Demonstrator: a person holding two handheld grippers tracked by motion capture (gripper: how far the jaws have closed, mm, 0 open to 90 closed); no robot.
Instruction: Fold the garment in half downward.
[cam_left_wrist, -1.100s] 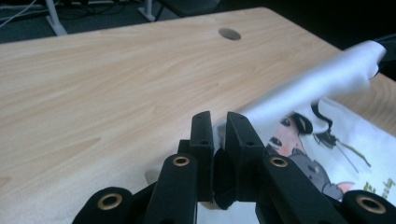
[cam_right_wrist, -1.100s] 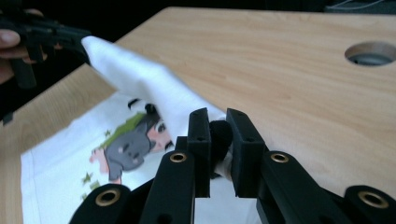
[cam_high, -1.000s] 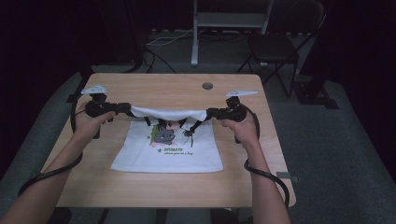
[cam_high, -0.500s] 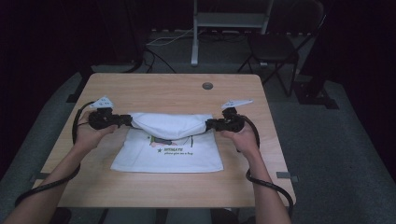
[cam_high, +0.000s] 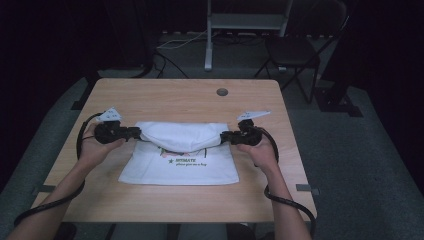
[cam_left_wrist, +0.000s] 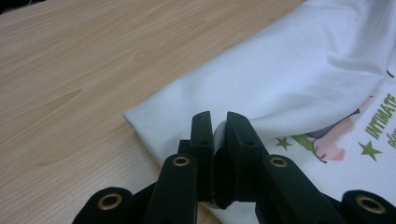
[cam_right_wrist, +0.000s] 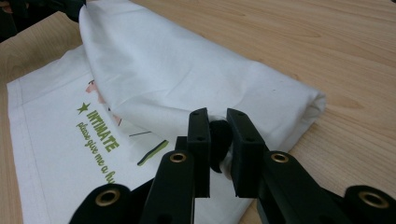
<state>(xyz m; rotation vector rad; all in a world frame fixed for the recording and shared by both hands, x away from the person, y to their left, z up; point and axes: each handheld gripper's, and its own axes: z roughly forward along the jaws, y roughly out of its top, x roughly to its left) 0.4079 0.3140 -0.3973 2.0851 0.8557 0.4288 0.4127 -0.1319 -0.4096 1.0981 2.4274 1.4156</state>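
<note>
A white T-shirt (cam_high: 180, 162) with a printed picture and green lettering lies on the wooden table (cam_high: 175, 97). Its far part is folded toward me, forming a raised roll (cam_high: 180, 136). My left gripper (cam_high: 138, 133) is shut on the fold's left end, and my right gripper (cam_high: 224, 137) is shut on its right end. Seen from the left gripper view, white cloth (cam_left_wrist: 299, 79) is pinched between the black jaws of the left gripper (cam_left_wrist: 219, 122). The right gripper view has the right gripper (cam_right_wrist: 217, 122) clamping the folded edge of the shirt (cam_right_wrist: 187, 79), with the green print (cam_right_wrist: 100, 128) below.
A round dark grommet (cam_high: 222, 92) is set in the table near its far edge. Beyond the table stand a dark chair (cam_high: 295, 52) and a metal stand (cam_high: 210, 35) on the grey floor. Cables trail from both grippers along my forearms.
Both grippers have come down toward the table and toward me with the shirt's far edge. The lifted cloth now lies as a fold over the print.
</note>
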